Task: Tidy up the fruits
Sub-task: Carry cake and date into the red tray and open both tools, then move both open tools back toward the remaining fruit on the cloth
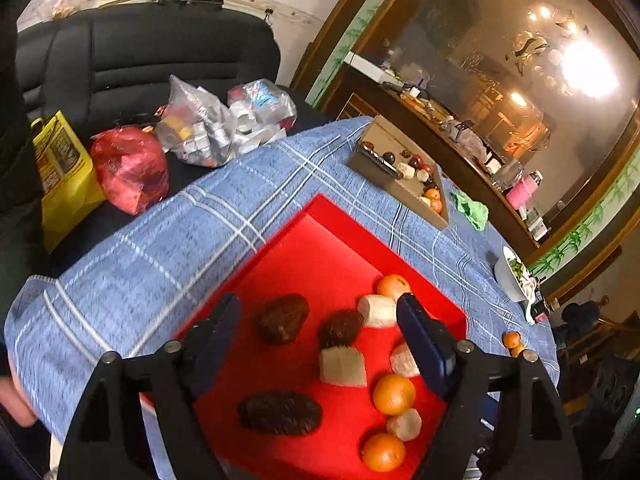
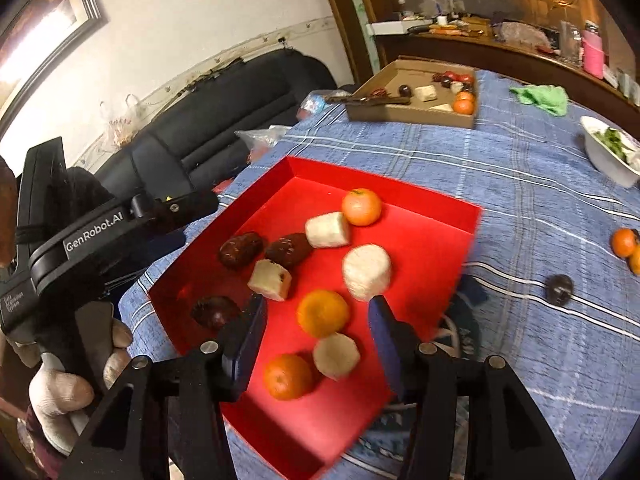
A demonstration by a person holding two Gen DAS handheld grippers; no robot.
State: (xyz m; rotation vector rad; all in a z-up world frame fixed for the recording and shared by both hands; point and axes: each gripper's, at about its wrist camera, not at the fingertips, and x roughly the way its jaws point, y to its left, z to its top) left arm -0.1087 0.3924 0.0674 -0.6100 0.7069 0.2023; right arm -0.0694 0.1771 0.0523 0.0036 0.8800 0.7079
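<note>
Currently both claws, left and right, are hovering spread and empty over the red tray; oranges, white chunks and brown fruits are lying inside.

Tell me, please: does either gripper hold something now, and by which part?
Nothing is held. The left gripper and the right gripper both stand open above the red tray, with no fruit between their pads.
</note>
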